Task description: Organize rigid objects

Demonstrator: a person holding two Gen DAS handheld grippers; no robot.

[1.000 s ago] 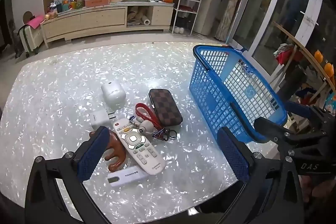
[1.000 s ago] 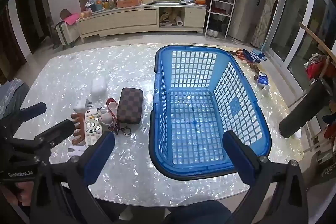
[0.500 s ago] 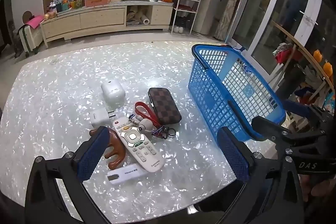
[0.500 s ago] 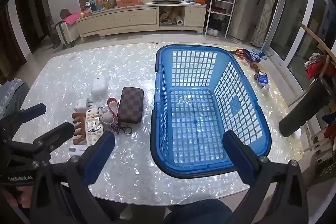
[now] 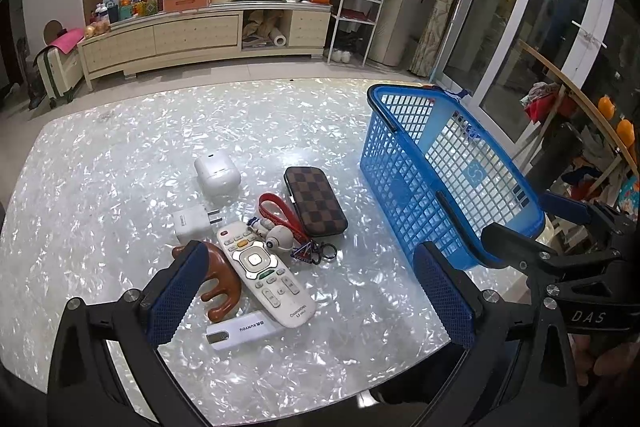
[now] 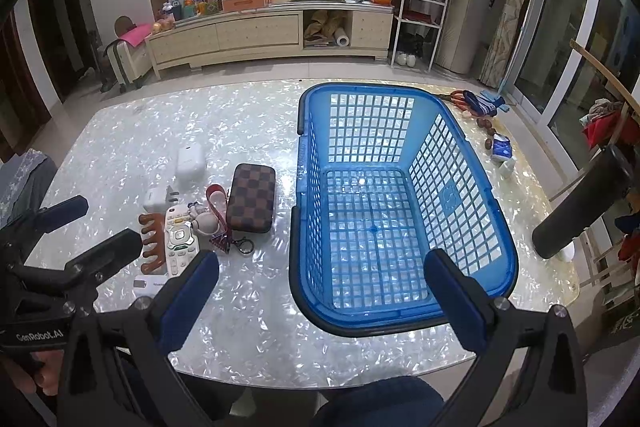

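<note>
Nearest, both spread wide and gripping nothing: left hand-held gripper (image 5: 308, 291) poised above the clutter, right hand-held gripper (image 6: 320, 291) hovering at the near rim of the blue basket (image 6: 472, 291), likely each stationed over its own half of the job.

Just beyond the left one, clustered on the pearly tabletop (image 5: 100, 187): white USB stick (image 5: 244, 330) closest, then brown wooden massager (image 5: 218, 285) touching the white remote (image 5: 266, 273), probably easiest to grab first. Further on, white charger plug (image 5: 191, 225), a keychain with red strap (image 5: 284, 227) lying against the checkered case (image 5: 315, 201), and farthest, white earbud-style case (image 5: 217, 173).

To the right of the pile, basket standing empty, close beside the checkered case, apparently put there for short transfers. Nothing sorted yet.
</note>
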